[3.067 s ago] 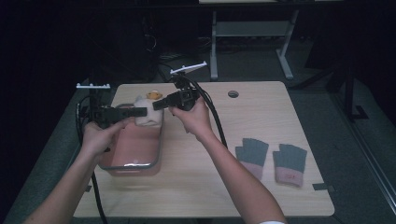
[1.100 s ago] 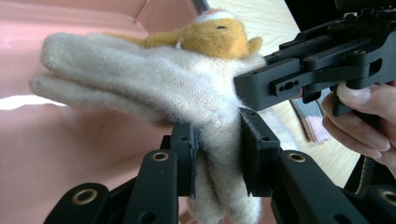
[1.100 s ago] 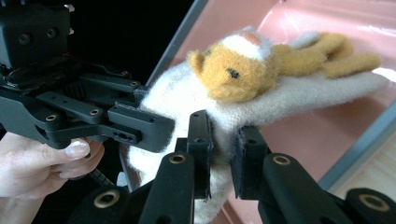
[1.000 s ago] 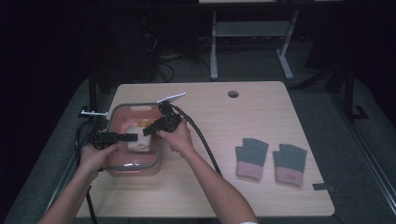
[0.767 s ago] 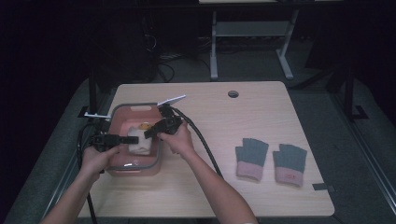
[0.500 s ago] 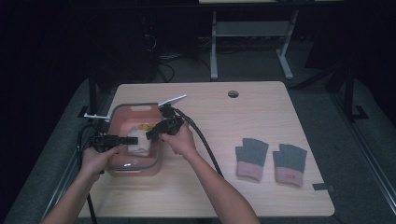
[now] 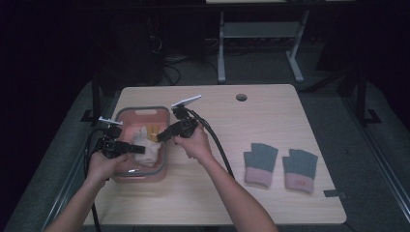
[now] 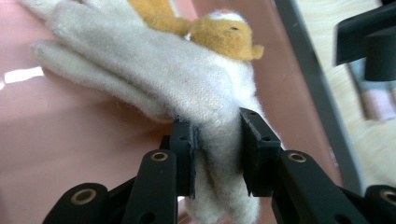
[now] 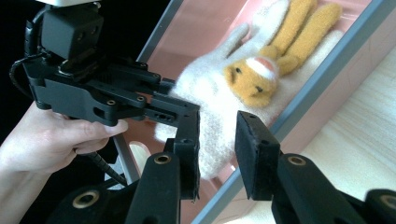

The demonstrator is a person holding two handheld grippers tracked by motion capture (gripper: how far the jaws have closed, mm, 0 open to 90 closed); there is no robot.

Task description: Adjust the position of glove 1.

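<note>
Inside the pink bin (image 7: pixel 140 175), at about nine o'clock on the table (image 7: pixel 270 203), lay a white glove (image 7: pixel 145 147) with an orange animal face (image 8: pixel 224 39) sewn on it. My left gripper (image 7: pixel 138 149) was clamped tight on the cuff end of that glove. From the left gripper view, both black pads (image 8: pixel 254 154) pressed into the fuzzy wool. The glove's fingers stretched off toward eleven o'clock over the pink bottom of the bin.

My right gripper (image 7: pixel 162 137) hung over the bin's gray rim (image 9: pixel 322 74), at about three o'clock from the glove. Its jaws had just been opening. They stood apart, with no wool squeezed between them. In the right gripper view, the glove lay just past the pads. My left hand (image 9: pixel 51 140) held its gripper at about nine o'clock there.

Two gray and pink gloves (image 7: pixel 280 164) lay flat, side by side, at about four o'clock on the table, well apart from the bin.
</note>
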